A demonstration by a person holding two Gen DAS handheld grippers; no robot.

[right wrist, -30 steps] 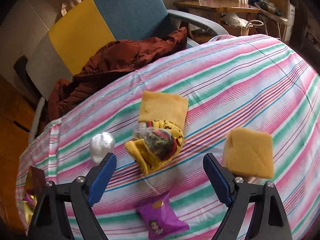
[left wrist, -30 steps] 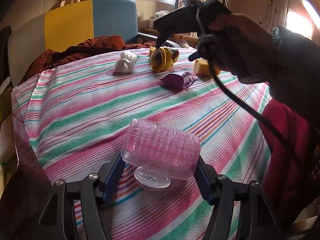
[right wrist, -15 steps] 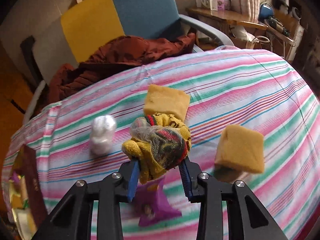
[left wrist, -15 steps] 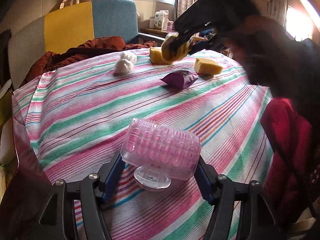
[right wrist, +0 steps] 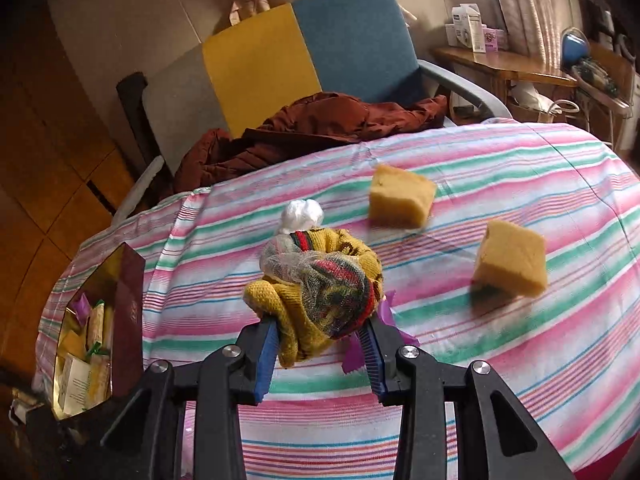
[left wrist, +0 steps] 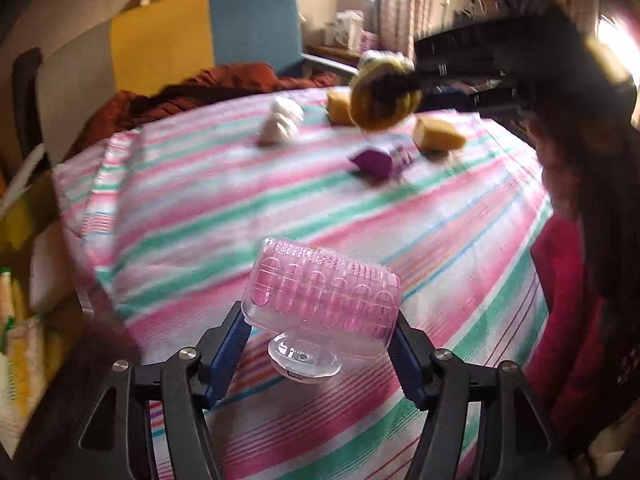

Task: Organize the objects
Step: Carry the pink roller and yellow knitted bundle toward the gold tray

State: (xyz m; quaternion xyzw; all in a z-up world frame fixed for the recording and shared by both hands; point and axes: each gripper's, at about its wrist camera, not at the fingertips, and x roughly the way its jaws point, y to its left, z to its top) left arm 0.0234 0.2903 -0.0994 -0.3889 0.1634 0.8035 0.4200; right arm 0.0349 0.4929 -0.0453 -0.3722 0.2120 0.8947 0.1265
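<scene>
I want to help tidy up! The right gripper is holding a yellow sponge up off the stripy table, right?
Not a sponge. The right gripper holds the yellow knitted bundle up off the stripy table, as the right wrist view shows. Both yellow sponges lie on the cloth.

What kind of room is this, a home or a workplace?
Most likely a lived-in room at home. A table under a striped cloth stands beside an upholstered chair with a brown jacket thrown over it, and a curtained window is behind.

Glossy clear plastic holder (left wrist: 326, 300); rough knitted bundle (right wrist: 320, 284).
</scene>
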